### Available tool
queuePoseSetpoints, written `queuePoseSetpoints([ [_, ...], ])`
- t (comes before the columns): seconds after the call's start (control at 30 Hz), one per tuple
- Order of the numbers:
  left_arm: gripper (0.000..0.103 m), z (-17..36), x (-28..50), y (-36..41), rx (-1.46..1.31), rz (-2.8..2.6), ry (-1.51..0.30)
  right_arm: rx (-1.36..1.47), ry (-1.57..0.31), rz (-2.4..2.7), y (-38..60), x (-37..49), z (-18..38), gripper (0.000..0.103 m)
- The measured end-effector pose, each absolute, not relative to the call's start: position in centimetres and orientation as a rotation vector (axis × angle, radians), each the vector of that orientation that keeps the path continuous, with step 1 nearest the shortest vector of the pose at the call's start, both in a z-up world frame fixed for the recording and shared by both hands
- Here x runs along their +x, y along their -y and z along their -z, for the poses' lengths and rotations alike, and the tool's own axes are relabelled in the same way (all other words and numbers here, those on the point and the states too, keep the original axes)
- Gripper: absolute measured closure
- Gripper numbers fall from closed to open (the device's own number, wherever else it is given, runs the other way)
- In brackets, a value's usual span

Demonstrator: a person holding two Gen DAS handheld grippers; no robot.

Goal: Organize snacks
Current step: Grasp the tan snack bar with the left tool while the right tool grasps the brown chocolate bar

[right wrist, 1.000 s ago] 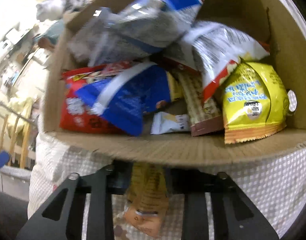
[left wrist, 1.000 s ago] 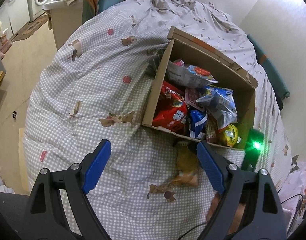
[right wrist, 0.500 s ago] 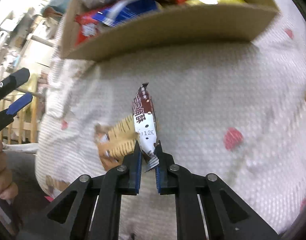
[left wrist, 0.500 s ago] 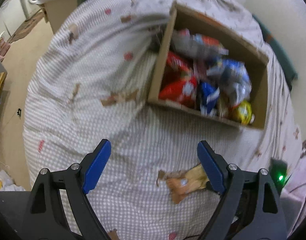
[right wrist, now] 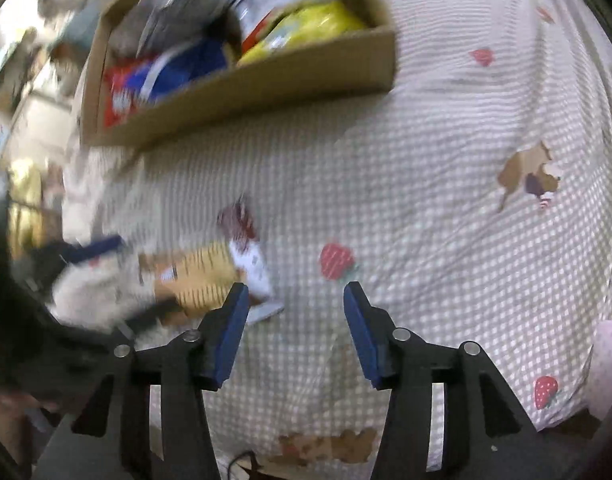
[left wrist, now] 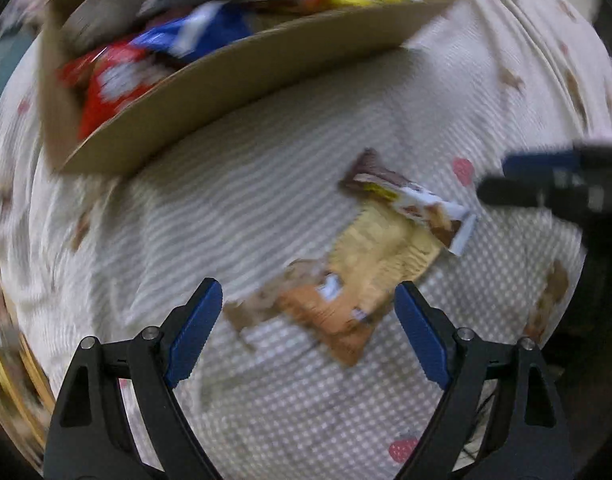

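A cardboard box (left wrist: pixel 234 80) full of snack packs stands on a checked bedspread; it also shows in the right wrist view (right wrist: pixel 242 92). In front of it a brown-and-white bar wrapper (left wrist: pixel 413 204) lies partly on an orange-yellow snack pack (left wrist: pixel 357 284). My left gripper (left wrist: pixel 307 324) is open, its jaws either side of the orange pack's near end. My right gripper (right wrist: pixel 296 320) is open and empty; the bar (right wrist: pixel 248 256) and the orange pack (right wrist: pixel 194 276) lie just left of its left finger. It shows at the right edge of the left wrist view (left wrist: pixel 545 188).
The bedspread (right wrist: pixel 445 184) has strawberry and dog prints and stretches to the right of the box. A pink object (right wrist: pixel 609 360) sits at the bed's right edge. The left gripper (right wrist: pixel 86 252) shows blurred at the left of the right wrist view.
My right gripper has opened and let go of the bar, which now lies on the orange pack. My left gripper has swung down close over the two packs.
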State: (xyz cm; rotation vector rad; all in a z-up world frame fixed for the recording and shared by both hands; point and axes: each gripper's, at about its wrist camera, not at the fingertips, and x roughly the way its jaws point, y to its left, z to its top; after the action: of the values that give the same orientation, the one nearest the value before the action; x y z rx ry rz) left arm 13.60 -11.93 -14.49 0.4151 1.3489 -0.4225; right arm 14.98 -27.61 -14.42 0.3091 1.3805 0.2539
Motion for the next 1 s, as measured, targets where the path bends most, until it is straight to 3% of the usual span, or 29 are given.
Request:
queuePoseSetpoints([
  [0.13,0.017,15.1,13.1,14.2,0.511,0.513,-1.287,0.436,-1.363,-0.237,29.8,15.3,14.6,0.051],
  [0.3,0.019,17.0,13.8,14.5,0.48,0.548,-1.356,0.486,-1.376,-0.265,30.4,16.1,14.9,0.051],
  [0.47,0.058,16.8,13.5,13.7,0.41,0.583,-1.401,0.434,-1.387,-0.313,27.1,17.5,15.6,0.051],
  [0.53,0.066,16.8,13.3,13.4,0.382,0.581,-1.43,0.377,-1.401,-0.319,25.1,18.1,16.3,0.051],
  [0.73,0.075,16.7,13.0,10.9,0.283,0.534,-1.488,0.241,-1.447,-0.355,22.0,18.0,18.2,0.051],
  [1.0,0.076,15.0,12.3,7.8,0.265,0.411,-1.47,0.152,-1.438,-0.348,20.0,17.8,19.4,0.052],
])
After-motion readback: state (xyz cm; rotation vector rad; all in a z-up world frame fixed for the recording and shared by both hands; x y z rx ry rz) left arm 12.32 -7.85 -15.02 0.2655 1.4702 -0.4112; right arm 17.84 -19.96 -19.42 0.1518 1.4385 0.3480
